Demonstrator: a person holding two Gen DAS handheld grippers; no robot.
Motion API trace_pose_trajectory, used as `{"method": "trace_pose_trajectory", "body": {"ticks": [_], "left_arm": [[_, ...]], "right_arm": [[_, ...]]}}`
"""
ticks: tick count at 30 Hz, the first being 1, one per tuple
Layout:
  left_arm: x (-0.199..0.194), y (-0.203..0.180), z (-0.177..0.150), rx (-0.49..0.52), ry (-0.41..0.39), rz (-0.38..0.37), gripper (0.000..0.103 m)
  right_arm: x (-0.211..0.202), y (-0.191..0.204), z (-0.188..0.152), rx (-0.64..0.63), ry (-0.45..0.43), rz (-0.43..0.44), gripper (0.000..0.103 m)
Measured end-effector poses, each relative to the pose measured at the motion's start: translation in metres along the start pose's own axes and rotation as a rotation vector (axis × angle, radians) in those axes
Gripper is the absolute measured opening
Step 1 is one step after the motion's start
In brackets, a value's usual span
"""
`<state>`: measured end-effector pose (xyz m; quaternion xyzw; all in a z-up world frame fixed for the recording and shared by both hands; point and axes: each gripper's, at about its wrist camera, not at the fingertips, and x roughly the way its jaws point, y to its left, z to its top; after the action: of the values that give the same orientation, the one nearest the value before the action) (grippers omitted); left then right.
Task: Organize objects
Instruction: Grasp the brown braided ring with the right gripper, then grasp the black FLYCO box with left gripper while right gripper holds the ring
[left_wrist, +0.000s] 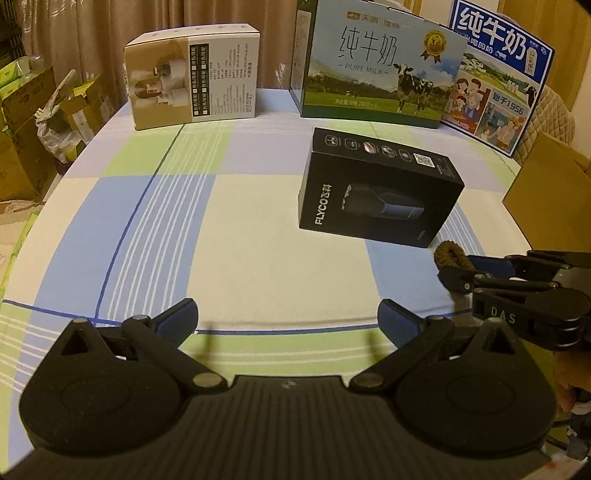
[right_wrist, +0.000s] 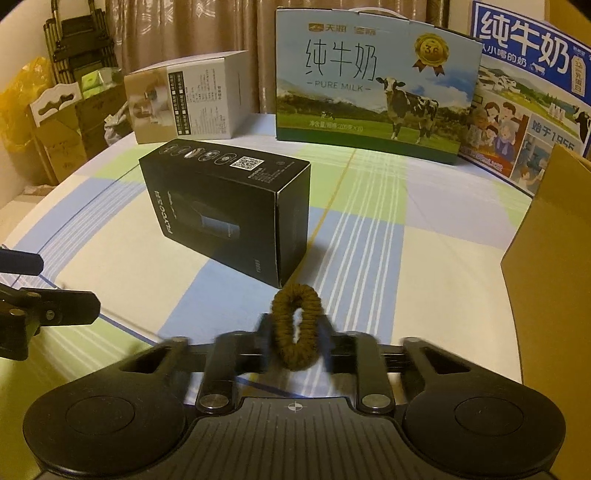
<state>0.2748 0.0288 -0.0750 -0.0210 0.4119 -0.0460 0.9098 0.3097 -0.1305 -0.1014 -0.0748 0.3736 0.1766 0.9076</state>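
**Obs 1:** Two grippers over the checked tablecloth (left_wrist: 258, 258). Left gripper (left_wrist: 288, 317) spread wide, nothing between its blue pads, bare cloth ahead. Right gripper (right_wrist: 295, 332) pressed together on a brown hair tie (right_wrist: 297, 326); fingers blurred.

**Obs 2:** Where does the tie sit?

**Obs 1:** Just in front of the near corner of the black FLYCO box (right_wrist: 225, 210). Ring stands upright, long axis vertical, its hole facing the right wrist camera. From the left view the tie (left_wrist: 448, 254) pokes out past the right gripper's tips (left_wrist: 454, 275), close to the box (left_wrist: 380, 192).

**Obs 2:** Edges, free room?

**Obs 1:** Widest open cloth lies left of the black box, up to the beige-and-white box (left_wrist: 192, 77) at the back. Back edge lined by the green milk carton (right_wrist: 373, 77) and the blue milk carton (right_wrist: 532, 85). Brown cardboard box (right_wrist: 554, 258) walls off the right side. Table's left edge curves away toward stacked cartons (left_wrist: 26, 122) on the floor.
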Motion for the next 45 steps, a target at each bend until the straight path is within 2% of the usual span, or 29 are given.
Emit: {"method": "trace_pose_trajectory", "body": {"ticks": [5, 9, 12, 20, 25, 31, 35, 40, 45], "left_arm": [[0.001, -0.002, 0.002, 0.013, 0.001, -0.013, 0.101], [0.002, -0.002, 0.007, 0.021, 0.0, -0.046, 0.096], [0.001, -0.005, 0.011, 0.039, -0.008, -0.052, 0.095], [0.006, -0.012, 0.027, 0.114, -0.028, -0.062, 0.091], [0.015, -0.016, 0.042, 0.171, -0.053, -0.053, 0.086], [0.029, -0.02, 0.059, 0.233, -0.079, -0.11, 0.082], [0.034, -0.022, 0.068, 0.286, -0.109, -0.182, 0.082], [0.039, -0.025, 0.075, 0.312, -0.095, -0.24, 0.082], [0.029, -0.034, 0.066, 0.327, -0.085, -0.301, 0.082]], "right_arm": [[-0.006, -0.005, 0.005, 0.029, 0.008, -0.015, 0.014], [-0.018, -0.012, 0.013, 0.057, -0.008, -0.035, 0.014], [-0.026, -0.018, 0.019, 0.083, -0.014, -0.043, 0.014], [-0.033, -0.018, 0.025, 0.092, -0.016, -0.01, 0.014], [-0.035, -0.031, 0.028, 0.15, -0.014, 0.004, 0.014], [-0.034, -0.035, 0.027, 0.142, -0.015, 0.016, 0.014], [-0.03, -0.039, 0.027, 0.155, -0.012, 0.027, 0.014], [-0.029, -0.036, 0.028, 0.148, -0.025, 0.051, 0.014], [-0.03, -0.034, 0.03, 0.147, -0.037, 0.063, 0.014]]}}
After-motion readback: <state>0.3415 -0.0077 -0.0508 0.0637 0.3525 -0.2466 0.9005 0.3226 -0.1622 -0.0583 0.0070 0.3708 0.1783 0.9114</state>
